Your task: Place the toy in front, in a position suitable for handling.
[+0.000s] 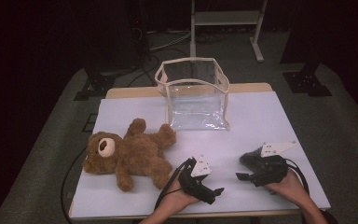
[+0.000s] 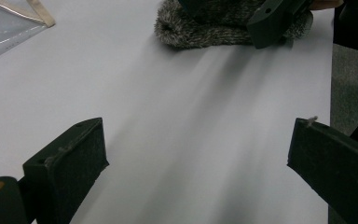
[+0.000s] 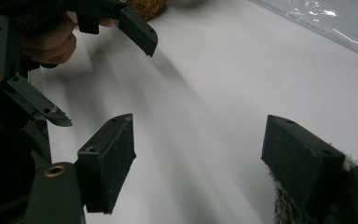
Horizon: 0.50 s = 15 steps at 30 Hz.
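A brown teddy bear (image 1: 130,154) lies on its back at the left of the white table (image 1: 261,121); a bit of its fur (image 3: 147,5) shows in the right gripper view. A clear bag with cream trim (image 1: 193,93) stands open at the back middle. A small grey furry thing (image 1: 250,157) (image 2: 205,25) lies beside my right gripper (image 1: 240,168) (image 3: 198,154), against the outside of one jaw, not between them. That gripper is open over bare table. My left gripper (image 1: 210,179) (image 2: 198,154) is open too, facing the right one, nothing between its jaws.
The clear bag's corner (image 2: 4,23) and its side (image 3: 335,23) edge into the gripper views. The table's front edge runs just below both hands. Black stands, cables and a white frame (image 1: 226,18) sit on the dark floor beyond the table.
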{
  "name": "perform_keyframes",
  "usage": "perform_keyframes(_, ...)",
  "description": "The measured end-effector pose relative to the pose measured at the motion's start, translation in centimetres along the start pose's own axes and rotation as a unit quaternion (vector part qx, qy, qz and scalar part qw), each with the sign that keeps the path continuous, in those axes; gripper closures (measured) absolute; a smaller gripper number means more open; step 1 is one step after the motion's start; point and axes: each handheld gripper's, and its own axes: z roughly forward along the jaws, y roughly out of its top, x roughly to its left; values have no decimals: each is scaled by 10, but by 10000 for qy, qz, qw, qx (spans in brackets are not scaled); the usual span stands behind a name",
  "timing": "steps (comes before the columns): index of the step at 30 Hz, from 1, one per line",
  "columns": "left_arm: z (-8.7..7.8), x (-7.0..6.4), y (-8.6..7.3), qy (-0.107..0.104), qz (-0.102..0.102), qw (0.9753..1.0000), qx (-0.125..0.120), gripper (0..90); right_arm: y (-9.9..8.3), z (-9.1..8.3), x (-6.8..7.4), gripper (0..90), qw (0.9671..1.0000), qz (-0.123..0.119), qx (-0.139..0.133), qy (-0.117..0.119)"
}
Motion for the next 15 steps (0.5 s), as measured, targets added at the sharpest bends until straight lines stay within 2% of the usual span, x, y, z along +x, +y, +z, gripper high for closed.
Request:
perform_keyframes(5,1,-1,0,-42,19,10000,5,35,0,0,0,241,10000,-11,24,11)
perform_keyframes(10,-1,-6,3,-158,102,9998,-15,36,0,1,1,241,10000,-7,31,22)
perform_keyframes(15,-3,-7,6,-180,182,9997,-5,36,0,2,2,240,10000,-17,55,32)
